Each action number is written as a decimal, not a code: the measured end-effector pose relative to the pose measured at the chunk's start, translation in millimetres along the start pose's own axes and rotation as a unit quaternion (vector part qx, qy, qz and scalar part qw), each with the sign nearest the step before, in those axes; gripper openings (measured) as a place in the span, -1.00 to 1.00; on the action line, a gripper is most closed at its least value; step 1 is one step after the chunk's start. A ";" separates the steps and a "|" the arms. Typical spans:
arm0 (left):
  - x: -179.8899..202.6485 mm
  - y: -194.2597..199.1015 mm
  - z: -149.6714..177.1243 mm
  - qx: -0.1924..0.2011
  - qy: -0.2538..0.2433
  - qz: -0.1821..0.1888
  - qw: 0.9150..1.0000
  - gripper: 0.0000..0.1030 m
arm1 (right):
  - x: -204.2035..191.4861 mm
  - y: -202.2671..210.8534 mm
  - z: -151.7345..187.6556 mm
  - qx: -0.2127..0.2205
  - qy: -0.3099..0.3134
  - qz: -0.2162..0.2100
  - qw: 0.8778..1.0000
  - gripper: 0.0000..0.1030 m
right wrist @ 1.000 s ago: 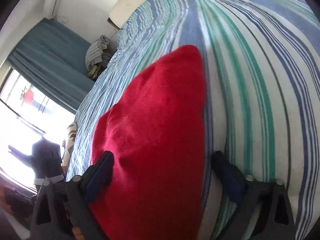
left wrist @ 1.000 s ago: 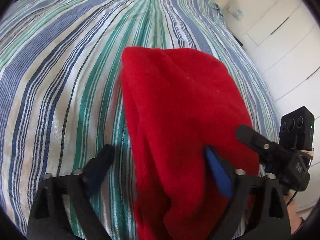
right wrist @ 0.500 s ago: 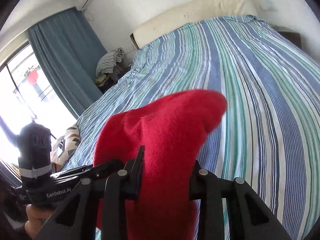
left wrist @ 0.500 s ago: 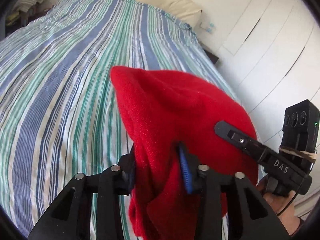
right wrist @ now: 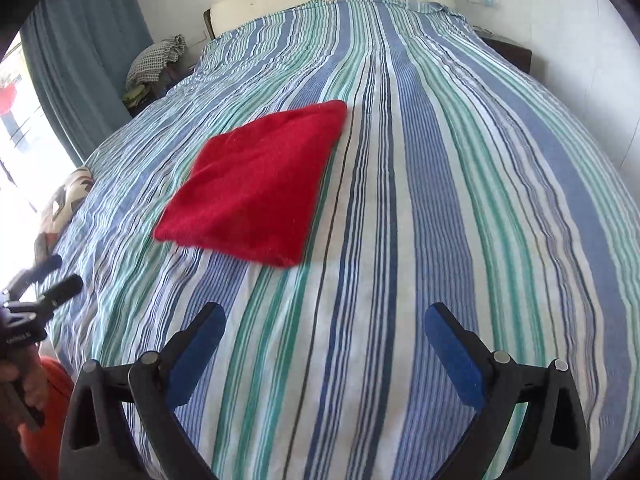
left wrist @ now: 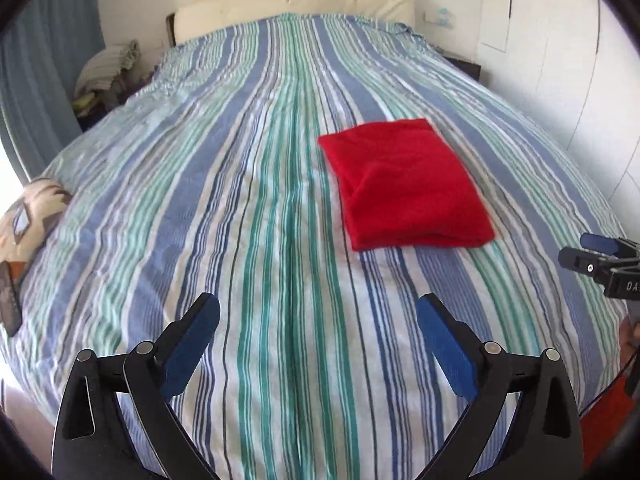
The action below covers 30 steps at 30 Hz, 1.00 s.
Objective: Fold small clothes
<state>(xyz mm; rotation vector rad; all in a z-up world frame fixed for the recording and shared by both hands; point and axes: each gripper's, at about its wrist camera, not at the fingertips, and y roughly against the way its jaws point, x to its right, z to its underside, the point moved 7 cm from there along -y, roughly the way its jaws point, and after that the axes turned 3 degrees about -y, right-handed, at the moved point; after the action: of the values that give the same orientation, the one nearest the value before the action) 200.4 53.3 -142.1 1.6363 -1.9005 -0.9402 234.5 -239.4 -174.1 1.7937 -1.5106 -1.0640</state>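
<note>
A red garment (left wrist: 404, 186) lies folded into a flat rectangle on the striped bedspread (left wrist: 260, 184), ahead and to the right of my left gripper (left wrist: 318, 312). That gripper is open and empty, held back above the bed's near end. In the right wrist view the garment (right wrist: 256, 184) lies ahead and to the left of my right gripper (right wrist: 326, 320), which is open and empty too. The right gripper also shows at the right edge of the left wrist view (left wrist: 600, 256). The left gripper shows at the left edge of the right wrist view (right wrist: 36, 284).
A cream headboard (left wrist: 292, 4) stands at the bed's far end. A pile of clothes (left wrist: 106, 76) sits at the far left by a blue curtain (right wrist: 80, 52). A patterned cushion (left wrist: 28, 212) lies at the left edge. White wardrobe doors (left wrist: 560, 48) line the right.
Both grippers were shut on the red garment half a second ago. They have let go, opened and pulled back. The garment now lies folded flat on the bed.
</note>
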 end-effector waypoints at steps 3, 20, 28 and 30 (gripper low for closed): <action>10.6 33.7 -7.1 0.022 -0.001 -0.021 1.000 0.99 | -2.6 37.7 17.5 0.002 0.020 0.009 1.000 0.94; -4.4 117.3 5.1 0.023 0.037 -0.113 0.993 0.99 | -43.0 169.0 35.8 0.049 0.061 0.027 0.997 0.99; 14.4 148.0 17.3 -0.003 0.013 -0.119 0.993 0.99 | -50.3 188.2 32.6 0.059 0.065 0.036 0.996 0.99; 18.8 148.9 22.7 -0.017 0.017 -0.105 0.994 0.99 | -55.7 190.0 35.9 0.057 0.066 0.038 0.995 0.99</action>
<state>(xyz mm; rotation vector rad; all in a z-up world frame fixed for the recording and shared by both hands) 81.6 48.2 -47.9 1.8473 -1.7033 -1.0134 100.3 -222.3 -25.2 1.8302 -1.5722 -0.8212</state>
